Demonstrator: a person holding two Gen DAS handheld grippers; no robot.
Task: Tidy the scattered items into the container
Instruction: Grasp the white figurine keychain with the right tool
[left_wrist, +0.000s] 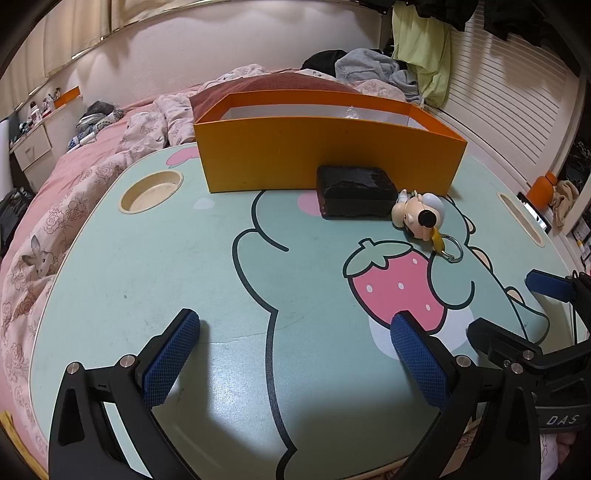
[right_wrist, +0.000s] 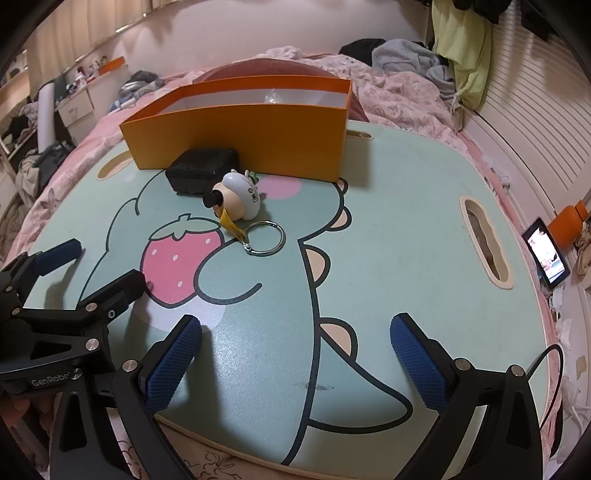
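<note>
Both grippers are hovering low over the near edge of the tabletop (left_wrist: 147, 266), jaws spread wide with nothing in them. Left gripper (left_wrist: 295, 328) sits just beside the right gripper (right_wrist: 295, 328), so close that each one pokes into the other's camera view.

What's left to tidy: a black block (left_wrist: 356, 192) lying right up against the front wall of the orange box (left_wrist: 325, 147), and a little cartoon figure keychain (left_wrist: 419, 216) just beside the block, touching or nearly touching it. Its yellow tag and metal ring (right_wrist: 266, 238) trail out towards the grippers, over the strawberry print. There's something clear and crinkly already inside the box at the back, but I can't make out what it is.

Handling guess: the keychain looks like hard plastic, light, rounded and a bit slick, so I'd pinch it across the body rather than the head, which could squirt out. The ring is thin and flat on the tabletop (annoying to get under), so leave it dangling. The block looks soft and matte, maybe a sponge or foam, with a scuffed top. It should squash a bit and grip easily across its short sides, though it needs pulling away from the box wall first, since one jaw has no room there.
</note>
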